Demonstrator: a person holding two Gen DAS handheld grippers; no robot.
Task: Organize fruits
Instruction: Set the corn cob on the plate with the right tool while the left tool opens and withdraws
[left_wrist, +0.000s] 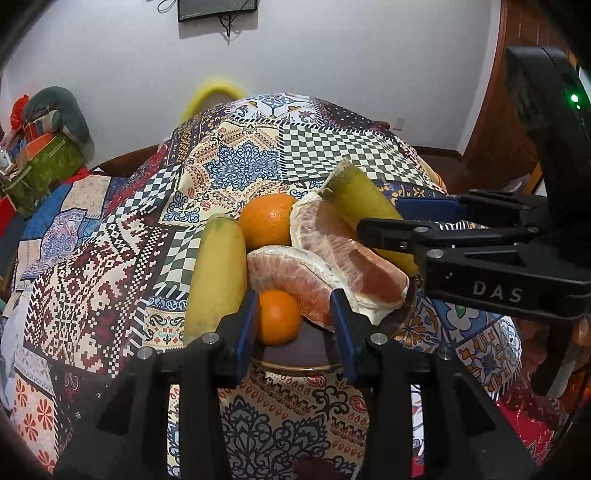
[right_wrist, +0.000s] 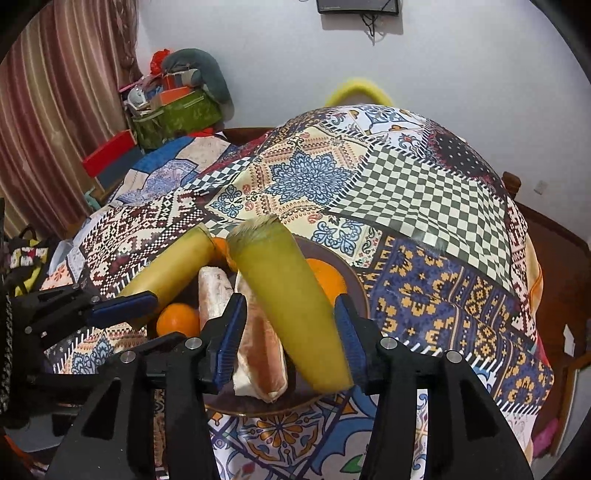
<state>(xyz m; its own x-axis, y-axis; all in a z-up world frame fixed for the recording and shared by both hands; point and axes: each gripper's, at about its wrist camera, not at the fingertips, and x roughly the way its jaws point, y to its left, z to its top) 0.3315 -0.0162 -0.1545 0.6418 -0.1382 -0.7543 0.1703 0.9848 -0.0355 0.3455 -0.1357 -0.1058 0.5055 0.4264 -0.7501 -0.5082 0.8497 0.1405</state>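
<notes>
Left claw (left_wrist: 293, 325): I see it part-spread, pads clear of the fruit; a small orange (left_wrist: 277, 317) sits between them, untouched as far as I can tell.
Right claw (right_wrist: 291, 325): spread, with a green-yellow banana (right_wrist: 291, 314) lying between the pads. It leans on the right pad; the left pad stands off it, so nothing is pinched.
Plate (left_wrist: 295, 360): dark, gold-rimmed, just ahead of my left claw, holding all the fruit.
Pomelo: one peeled wedge (left_wrist: 291, 280) straight ahead of the left claw, a second (left_wrist: 347, 254) ahead to its right.
Second banana (left_wrist: 216, 273): just left of the left claw, resting on the plate's edge.
Big orange (left_wrist: 267, 219): beyond the wedges.
Writing: "DAS" (left_wrist: 498, 291), white on the right claw's black body.
Cloth (left_wrist: 110, 258): patchwork print under the plate.
</notes>
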